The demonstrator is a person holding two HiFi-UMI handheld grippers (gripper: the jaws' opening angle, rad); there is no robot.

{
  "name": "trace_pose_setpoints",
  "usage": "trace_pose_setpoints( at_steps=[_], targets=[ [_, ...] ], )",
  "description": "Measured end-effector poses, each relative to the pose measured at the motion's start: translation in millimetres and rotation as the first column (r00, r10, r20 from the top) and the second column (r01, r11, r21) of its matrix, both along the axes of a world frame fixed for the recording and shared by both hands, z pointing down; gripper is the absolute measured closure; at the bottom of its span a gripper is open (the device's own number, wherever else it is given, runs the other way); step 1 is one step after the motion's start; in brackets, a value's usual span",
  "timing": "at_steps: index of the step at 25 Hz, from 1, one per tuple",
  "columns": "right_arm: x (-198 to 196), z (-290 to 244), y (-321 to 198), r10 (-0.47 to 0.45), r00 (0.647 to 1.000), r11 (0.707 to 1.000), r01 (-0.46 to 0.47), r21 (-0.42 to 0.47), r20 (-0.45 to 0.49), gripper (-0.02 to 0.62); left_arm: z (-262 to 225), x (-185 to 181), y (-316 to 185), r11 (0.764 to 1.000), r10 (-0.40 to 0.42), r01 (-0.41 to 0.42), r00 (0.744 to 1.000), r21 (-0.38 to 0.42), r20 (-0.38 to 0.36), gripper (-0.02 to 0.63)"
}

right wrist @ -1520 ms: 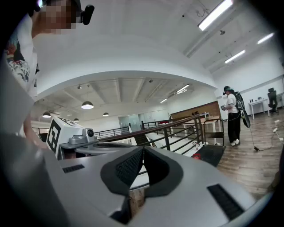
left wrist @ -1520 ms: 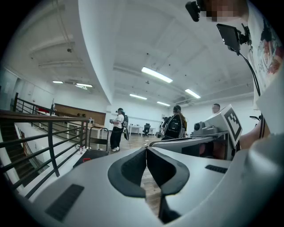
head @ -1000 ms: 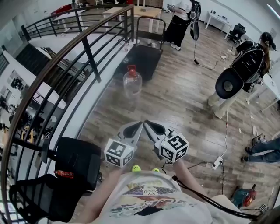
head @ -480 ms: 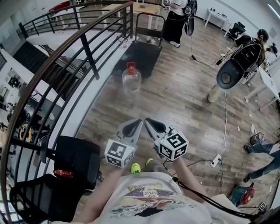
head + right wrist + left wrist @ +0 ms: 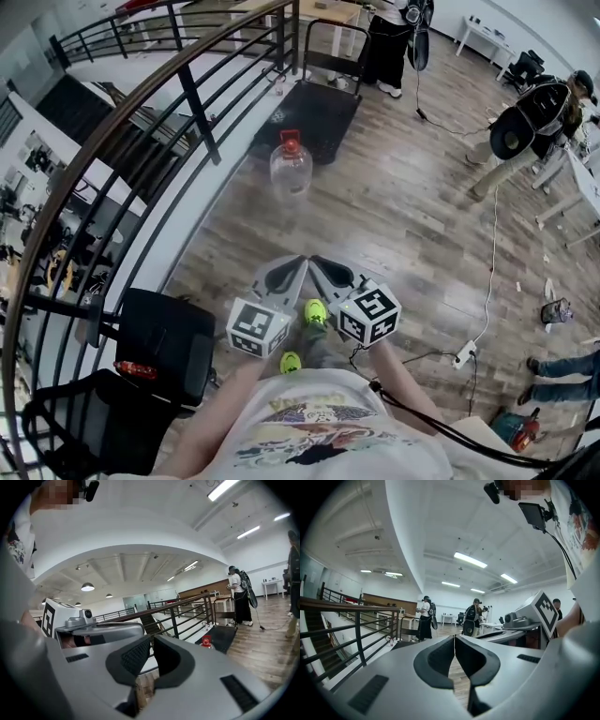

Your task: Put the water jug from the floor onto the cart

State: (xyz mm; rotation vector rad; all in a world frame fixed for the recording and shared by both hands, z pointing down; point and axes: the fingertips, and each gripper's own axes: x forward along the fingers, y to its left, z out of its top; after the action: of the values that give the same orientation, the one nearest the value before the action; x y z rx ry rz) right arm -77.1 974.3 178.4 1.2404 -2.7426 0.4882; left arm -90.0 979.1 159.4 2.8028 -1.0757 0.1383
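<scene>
A clear water jug (image 5: 291,169) with a red cap stands upright on the wooden floor, just in front of a black flat cart (image 5: 314,111) with an upright push handle. Its red cap (image 5: 206,641) also peeks over the right jaw in the right gripper view. My left gripper (image 5: 298,264) and right gripper (image 5: 317,262) are held side by side well short of the jug, both shut with nothing between the jaws. In the left gripper view the left gripper (image 5: 454,638) points toward the cart (image 5: 405,641) beyond the railing's end.
A dark metal railing (image 5: 141,122) curves along the left over a stairwell. A black chair (image 5: 141,361) sits at lower left. One person (image 5: 530,122) stands at right, another (image 5: 394,42) beyond the cart. A cable and power strip (image 5: 464,352) lie on the floor at right.
The view has moved forward toward the jug and cart; both grippers stay shut and side by side. A foot in a yellow-green shoe now steps out between them. The person at right has moved farther away.
</scene>
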Motion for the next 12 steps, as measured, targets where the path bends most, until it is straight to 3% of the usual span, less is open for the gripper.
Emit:
trace_pose_setpoints(
  at_steps=[12],
  targets=[
    [30, 7, -124, -0.055, 0.998, 0.998, 0.056, -0.025, 0.038, 0.568, 6, 31, -125, 0.998, -0.062, 0.062, 0.998, -0.007, 0.013, 0.594]
  ],
)
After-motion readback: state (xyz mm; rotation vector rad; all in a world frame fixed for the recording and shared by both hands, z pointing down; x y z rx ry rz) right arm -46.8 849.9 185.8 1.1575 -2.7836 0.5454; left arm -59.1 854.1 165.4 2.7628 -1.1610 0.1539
